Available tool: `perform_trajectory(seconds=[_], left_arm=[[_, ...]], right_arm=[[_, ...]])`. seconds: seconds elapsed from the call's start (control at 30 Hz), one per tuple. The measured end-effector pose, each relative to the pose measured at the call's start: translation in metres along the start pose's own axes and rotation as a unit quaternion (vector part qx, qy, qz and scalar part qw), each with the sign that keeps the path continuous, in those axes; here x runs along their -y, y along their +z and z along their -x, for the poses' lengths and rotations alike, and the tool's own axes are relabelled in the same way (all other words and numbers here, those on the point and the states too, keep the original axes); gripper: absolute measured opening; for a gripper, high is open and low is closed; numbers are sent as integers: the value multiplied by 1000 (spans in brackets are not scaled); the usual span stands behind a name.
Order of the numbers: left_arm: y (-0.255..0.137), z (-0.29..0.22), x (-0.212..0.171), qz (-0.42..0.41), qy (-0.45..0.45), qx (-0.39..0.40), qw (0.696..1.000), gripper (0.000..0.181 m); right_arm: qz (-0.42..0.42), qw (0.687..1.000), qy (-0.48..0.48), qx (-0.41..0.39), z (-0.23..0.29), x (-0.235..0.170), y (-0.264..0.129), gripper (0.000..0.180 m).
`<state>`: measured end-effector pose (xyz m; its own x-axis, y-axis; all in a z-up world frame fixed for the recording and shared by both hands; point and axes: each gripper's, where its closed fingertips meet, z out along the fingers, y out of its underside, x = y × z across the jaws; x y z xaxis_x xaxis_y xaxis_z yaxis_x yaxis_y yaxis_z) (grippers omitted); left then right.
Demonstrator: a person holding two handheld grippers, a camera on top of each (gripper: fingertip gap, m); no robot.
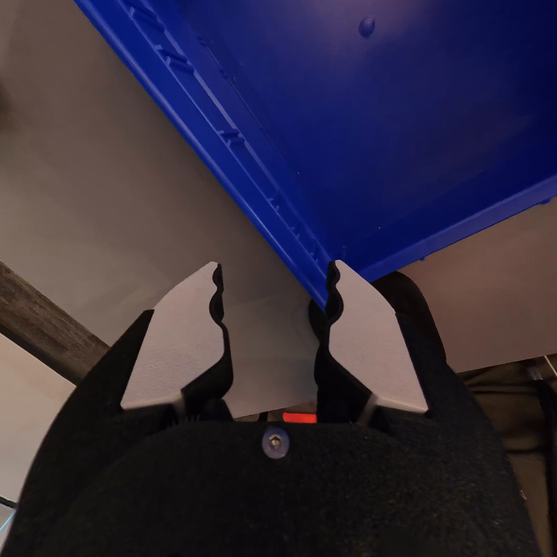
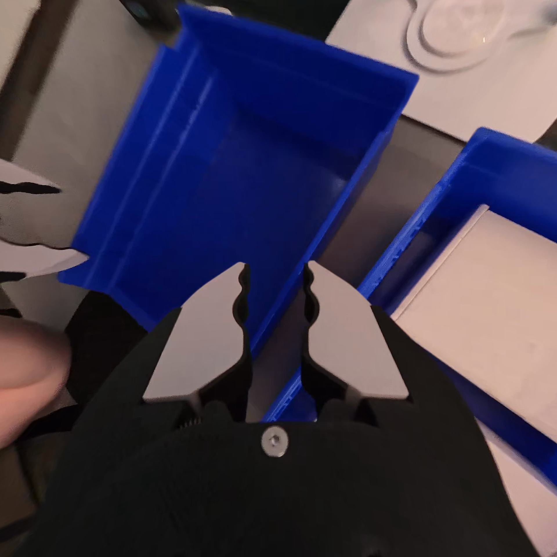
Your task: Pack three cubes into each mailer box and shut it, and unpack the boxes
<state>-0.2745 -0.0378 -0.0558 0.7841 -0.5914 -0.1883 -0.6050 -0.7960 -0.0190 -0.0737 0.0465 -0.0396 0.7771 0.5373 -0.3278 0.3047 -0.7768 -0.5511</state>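
Note:
An empty blue bin (image 2: 229, 187) fills the middle of the right wrist view. My right gripper (image 2: 275, 268) straddles its right wall near the front corner; the jaws are a little apart and the wall runs slantwise through the gap. In the left wrist view my left gripper (image 1: 275, 268) is open and empty, low beside the same bin (image 1: 376, 135), and its right fingertip (image 1: 346, 280) touches the bin's bottom corner. The left gripper also shows at the left edge of the right wrist view (image 2: 45, 223), by the bin's near left corner. No cubes are in view.
A second blue bin (image 2: 497, 168) at the right holds a white mailer box (image 2: 482, 289). A clear plastic item (image 2: 458, 33) lies on the white table (image 2: 376, 54) at the back right. A hand (image 2: 27, 367) shows at the lower left.

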Motion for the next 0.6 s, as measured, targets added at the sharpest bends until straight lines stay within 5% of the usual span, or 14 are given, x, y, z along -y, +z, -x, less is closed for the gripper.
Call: perform_trajectory(seconds=[0.3,0.6], left_arm=[[-8,-3,2,-19,17,6,1000,66],[-11,8,7,-45,6,-5,999,62]], right_arm=[[93,985,53,-138,-20,-15,18,19],[118,978,115,-131,-17,-23,45,23]])
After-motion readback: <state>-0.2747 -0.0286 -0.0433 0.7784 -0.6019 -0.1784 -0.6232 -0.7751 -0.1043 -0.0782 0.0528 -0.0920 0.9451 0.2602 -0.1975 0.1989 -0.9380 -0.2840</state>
